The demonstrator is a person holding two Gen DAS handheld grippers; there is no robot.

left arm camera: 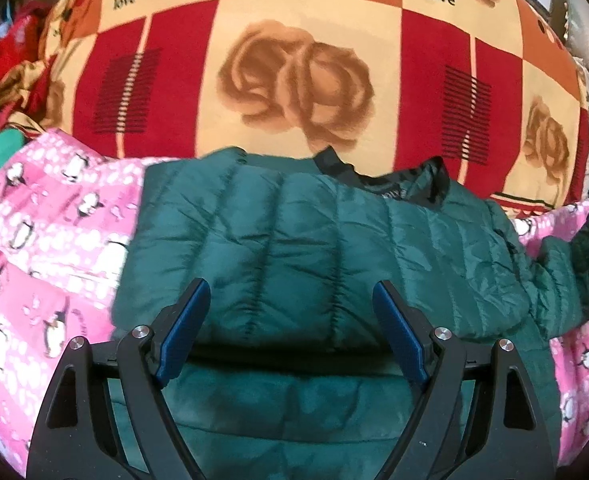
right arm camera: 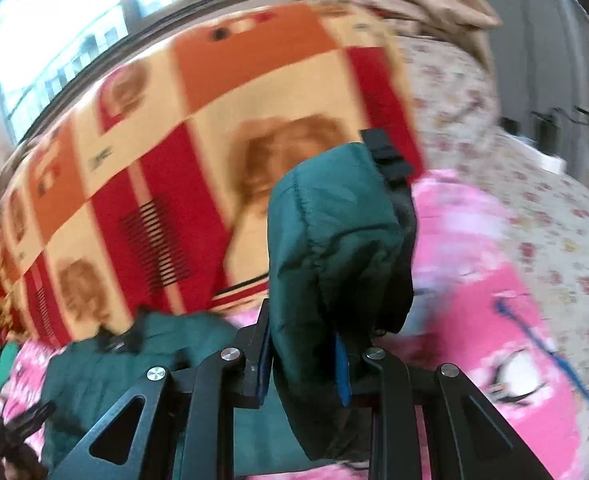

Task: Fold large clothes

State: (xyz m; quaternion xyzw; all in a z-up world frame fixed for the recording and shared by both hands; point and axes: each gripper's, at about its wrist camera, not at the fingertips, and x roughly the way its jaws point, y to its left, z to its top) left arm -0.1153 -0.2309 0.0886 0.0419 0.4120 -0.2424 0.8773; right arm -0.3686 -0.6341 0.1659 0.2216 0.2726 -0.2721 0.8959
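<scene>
- Beneath everything lies a pink penguin-print blanket [left arm camera: 34,232].
- Green quilted jacket [left arm camera: 294,240] lies collar away from the camera.
- Left gripper [left arm camera: 290,312] gapes wide, empty.
- Right gripper [right arm camera: 306,364] pinches the jacket's sleeve [right arm camera: 334,248]; motion blur obscures details.

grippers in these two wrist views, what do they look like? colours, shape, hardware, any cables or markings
Both match. The left gripper and right gripper have matte black linkage arms with triangular cut-outs, joined by round silver pivot bolts. Each finger carries a flat blue pad on its inner face. No cables, printed markings or sleeves show in either view, and no hand is in frame.
</scene>
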